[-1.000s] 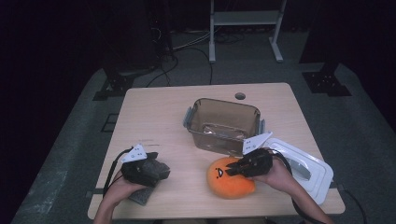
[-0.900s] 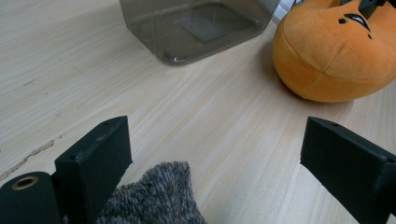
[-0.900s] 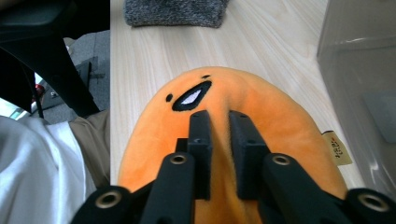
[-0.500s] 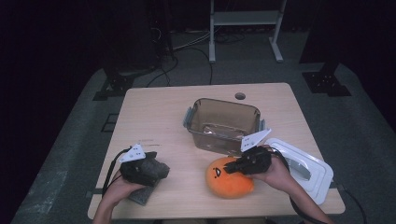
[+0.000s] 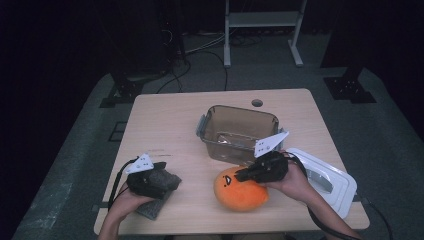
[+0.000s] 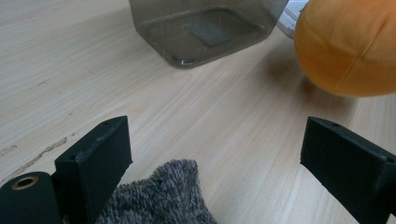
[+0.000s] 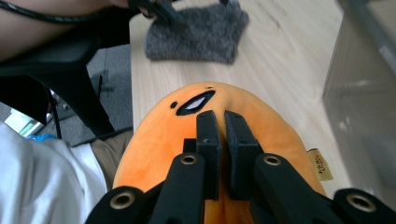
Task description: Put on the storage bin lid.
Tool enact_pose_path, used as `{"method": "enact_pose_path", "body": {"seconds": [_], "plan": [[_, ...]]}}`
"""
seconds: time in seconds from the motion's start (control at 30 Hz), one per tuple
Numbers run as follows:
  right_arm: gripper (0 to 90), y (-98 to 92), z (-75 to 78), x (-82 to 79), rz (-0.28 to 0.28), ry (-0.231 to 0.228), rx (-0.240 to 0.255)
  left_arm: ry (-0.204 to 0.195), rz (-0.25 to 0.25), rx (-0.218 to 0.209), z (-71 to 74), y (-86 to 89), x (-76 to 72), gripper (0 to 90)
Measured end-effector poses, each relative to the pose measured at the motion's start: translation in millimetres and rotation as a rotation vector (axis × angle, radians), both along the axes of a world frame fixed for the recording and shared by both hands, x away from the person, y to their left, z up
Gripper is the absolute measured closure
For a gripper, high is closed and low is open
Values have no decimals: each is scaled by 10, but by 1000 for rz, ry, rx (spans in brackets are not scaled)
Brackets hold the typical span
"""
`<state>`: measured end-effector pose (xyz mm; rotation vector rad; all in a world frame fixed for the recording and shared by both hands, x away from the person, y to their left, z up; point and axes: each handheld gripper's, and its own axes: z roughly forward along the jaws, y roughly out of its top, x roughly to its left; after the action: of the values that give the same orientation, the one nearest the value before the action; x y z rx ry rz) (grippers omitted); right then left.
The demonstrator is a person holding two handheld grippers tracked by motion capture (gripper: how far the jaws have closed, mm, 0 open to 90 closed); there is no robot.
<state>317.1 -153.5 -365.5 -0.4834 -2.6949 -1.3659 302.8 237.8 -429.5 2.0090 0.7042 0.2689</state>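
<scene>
Right claw (image 7: 218,126): we pinch the orange plush (image 5: 241,189), just in front of the clear bin (image 5: 237,131).
Left claw (image 6: 215,154): we hold it spread over the grey cloth (image 6: 161,198), left of the plush.

The right gripper (image 5: 243,176) points leftward, its jaws pinched nearly together. The left gripper (image 5: 167,181) rests low, jaws spread wide.
</scene>
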Motion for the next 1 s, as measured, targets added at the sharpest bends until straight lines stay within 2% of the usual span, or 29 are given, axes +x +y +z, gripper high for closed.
{"method": "enact_pose_path", "body": {"seconds": [0.07, 0.1, 0.17, 0.3, 0.37, 0.53, 0.57, 0.63, 0.73, 0.87, 1.0], "plan": [[849, 11, 79, 4, -3, -15, 4, -1, 0, -3, -1, 3, 1, 80], [849, 26, 182, 9, -5, -32, 15, -1, 0, -2, -2, 5, 2, 80], [849, 31, 216, 11, -7, -34, 18, -2, -2, 0, -4, 8, 5, 80], [849, 73, 441, 19, -10, -69, 22, -2, -1, -1, -2, 13, 5, 80], [848, 84, 489, 21, -12, -75, 21, -1, -1, 2, -4, 15, 7, 80], [847, 116, 739, 68, -16, -108, 39, 6, -3, -1, -12, 14, 8, 80], [847, 120, 831, 101, -22, -114, 44, 4, -3, 0, -15, 15, 7, 80], [847, 119, 864, 115, -27, -118, 43, 5, 0, -1, -16, 17, 8, 80], [847, 105, 1011, 209, -56, -142, 42, 3, 3, -4, -11, 22, 7, 80], [847, 93, 1083, 271, -73, -159, 43, 5, -1, -1, -16, 23, 9, 80], [847, 85, 1167, 399, -100, -170, 39, 5, -2, 1, -20, 17, 8, 80]]}}
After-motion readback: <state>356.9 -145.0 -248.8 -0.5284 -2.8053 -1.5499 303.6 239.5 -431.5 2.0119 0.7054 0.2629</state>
